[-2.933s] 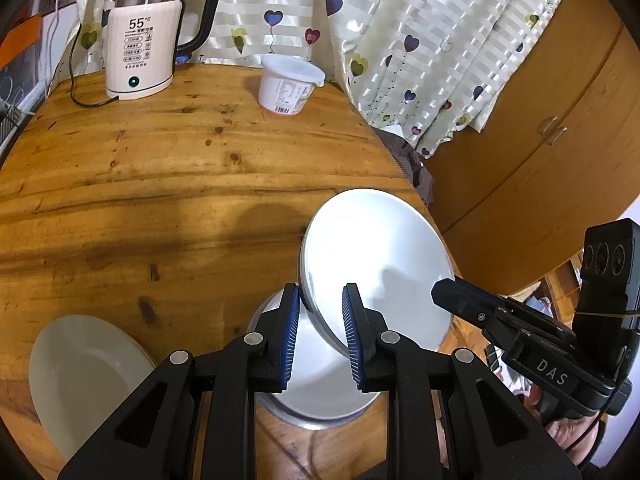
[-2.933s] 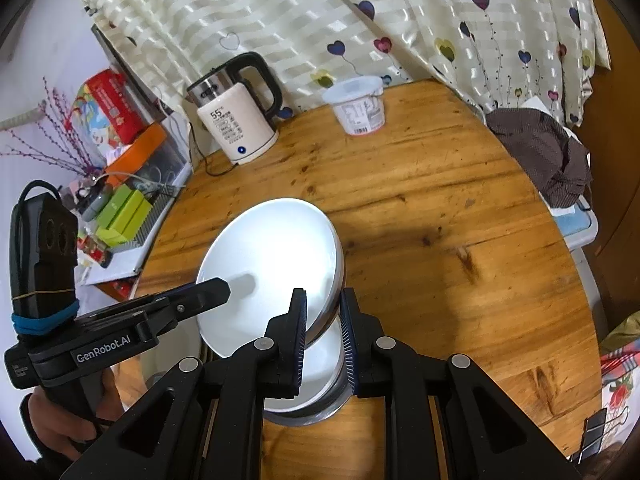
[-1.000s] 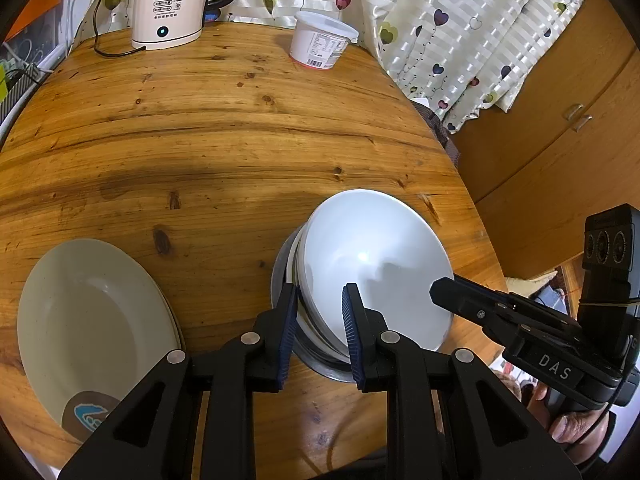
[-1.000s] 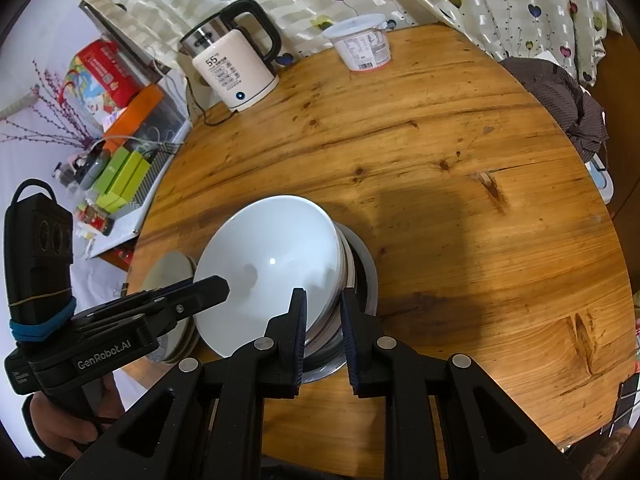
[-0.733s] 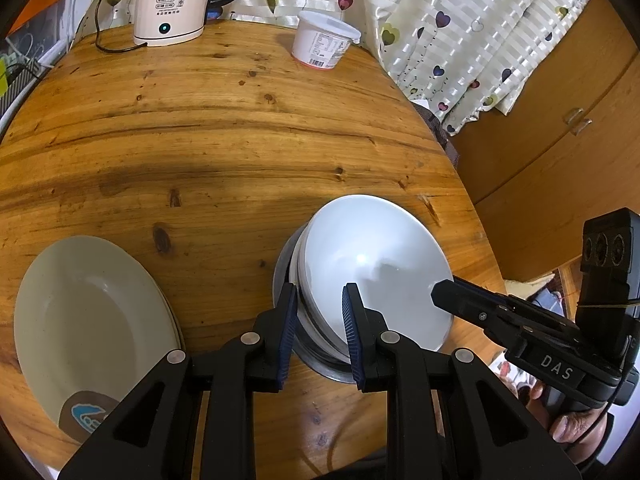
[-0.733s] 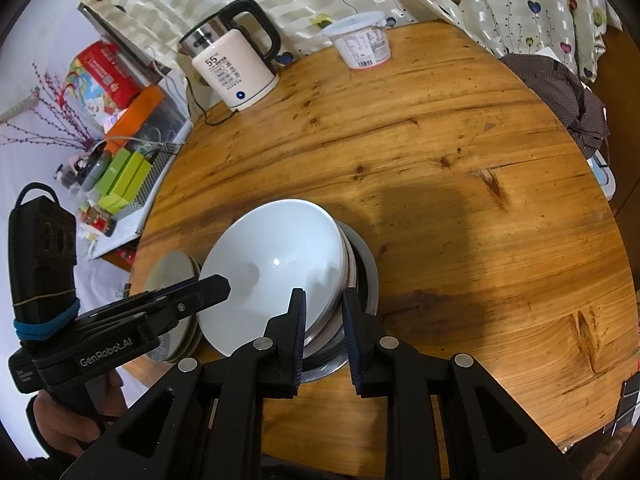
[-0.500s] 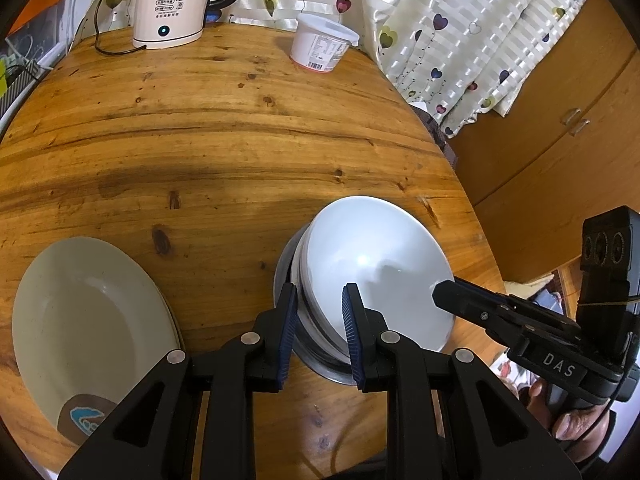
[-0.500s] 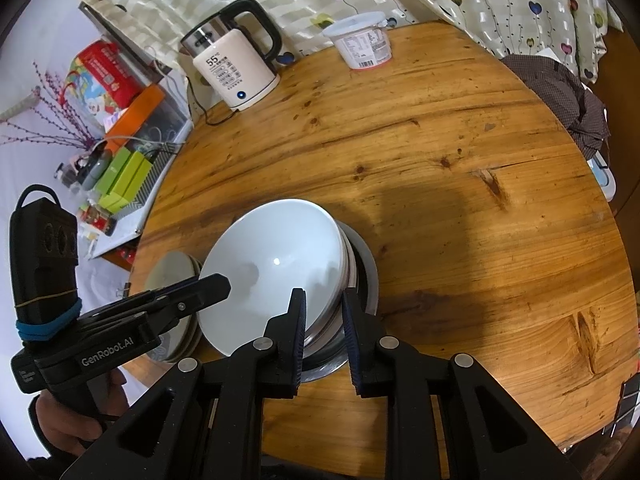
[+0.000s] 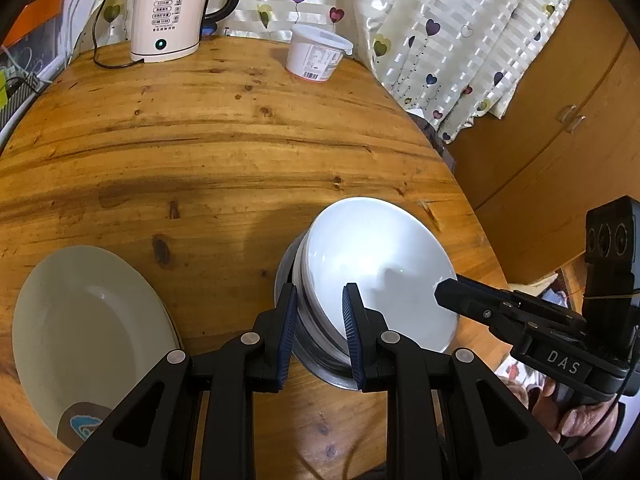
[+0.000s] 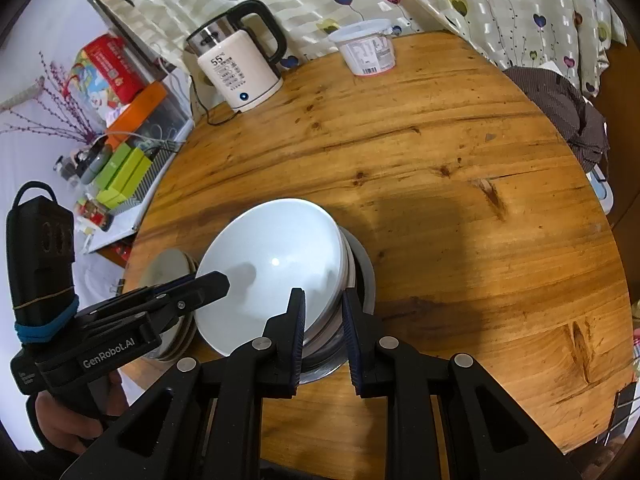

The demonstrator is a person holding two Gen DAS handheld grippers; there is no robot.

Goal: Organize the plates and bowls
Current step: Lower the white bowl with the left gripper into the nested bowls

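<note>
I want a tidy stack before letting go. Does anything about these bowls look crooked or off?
Yes. The top white bowl sits tilted rather than level on the bowl stack, its rim pinched on opposite sides by the left tongs and right tongs. Nothing looks chipped or spilled on the wooden table.

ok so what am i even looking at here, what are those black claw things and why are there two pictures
There is no robot here. A person holds a black clamp in each hand, and each clamp carries a wide-angle camera looking along its own fingers. One picture is from the left tongs, the other from the right tongs. Each also shows the other clamp off to the side. On the round wooden table sit white bowls nested in a steel bowl, with cream plates beside them. At the far edge are a kettle and a plastic tub. Both tongs are closed on the rim of the top bowl, from opposite sides.
</note>
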